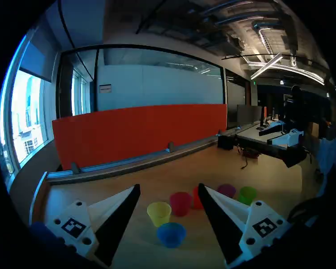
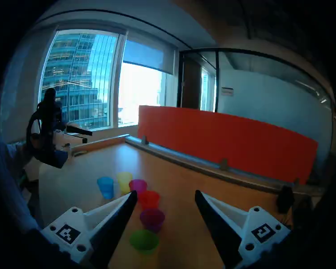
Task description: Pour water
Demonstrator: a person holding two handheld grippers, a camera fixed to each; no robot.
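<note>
Six small plastic cups stand upright, mouths open, on the wooden counter (image 2: 190,179). In the right gripper view they form a curved row. From the far end:

1. blue cup (image 2: 105,186)
2. yellow cup (image 2: 124,181)
3. pink cup (image 2: 138,185)
4. red cup (image 2: 149,198)
5. purple cup (image 2: 152,218)
6. green cup (image 2: 144,240), nearest the camera

Neighbouring cups stand just beside one another; whether they touch cannot be determined. Contents are not discernible.

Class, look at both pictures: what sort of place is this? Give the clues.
Most likely an open-plan office: a long wooden desk with an orange divider panel, tall windows facing a high-rise, and strip lights overhead.
</note>
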